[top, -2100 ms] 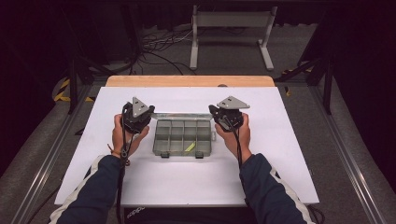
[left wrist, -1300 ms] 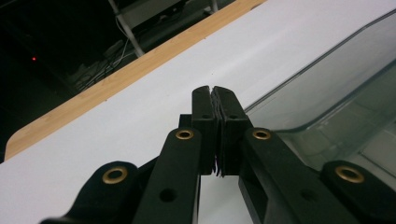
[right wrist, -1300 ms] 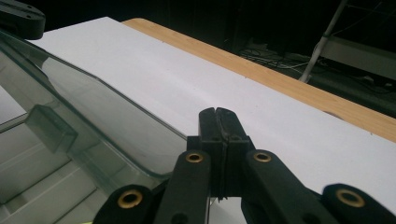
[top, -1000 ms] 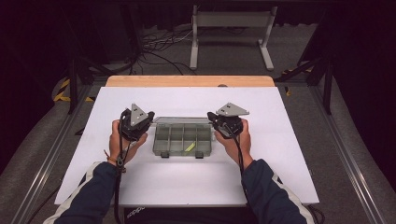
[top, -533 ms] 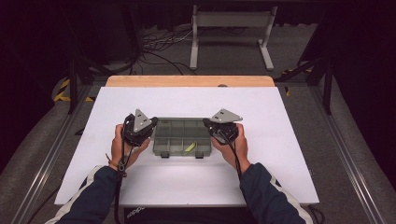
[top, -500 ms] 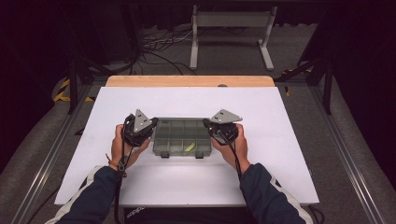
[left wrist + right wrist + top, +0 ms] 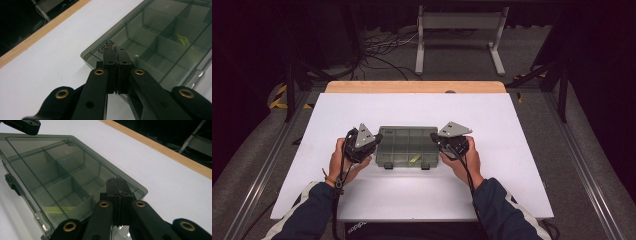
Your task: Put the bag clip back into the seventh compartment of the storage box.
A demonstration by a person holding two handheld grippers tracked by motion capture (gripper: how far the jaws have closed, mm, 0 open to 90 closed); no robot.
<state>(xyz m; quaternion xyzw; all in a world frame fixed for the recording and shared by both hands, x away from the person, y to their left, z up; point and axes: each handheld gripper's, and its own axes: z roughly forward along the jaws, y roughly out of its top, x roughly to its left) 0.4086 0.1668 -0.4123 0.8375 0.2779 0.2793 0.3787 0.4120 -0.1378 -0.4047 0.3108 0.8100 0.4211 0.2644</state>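
Observation:
A smoky clear compartment box (image 7: 406, 146) with its lid down lies on the white table top (image 7: 522, 150), latches facing the person. A small yellow-green piece (image 7: 414, 159) sits in a near compartment, and I see that yellow-green piece (image 7: 181, 39) (image 7: 58, 209) through the lid. My left gripper (image 7: 377, 137) is shut with nothing in it, tips against the box's left end; those tips (image 7: 115, 51) lie over the box (image 7: 162, 37) corner. My right gripper (image 7: 433, 136) is shut and bare at the right end, its tips (image 7: 116, 182) over the box (image 7: 50, 170) edge.
A wooden strip (image 7: 412, 86) runs along the table's far edge. Behind it a metal stand (image 7: 459, 30) and loose cables (image 7: 382, 50) sit on the dark floor. Rails flank the table on both sides. The left gripper's tip (image 7: 25, 125) shows at the right gripper view's top left.
Both hands have drawn back toward the person and inward, bringing the shut grippers from the box's far corners to its two ends. The box has stayed put.

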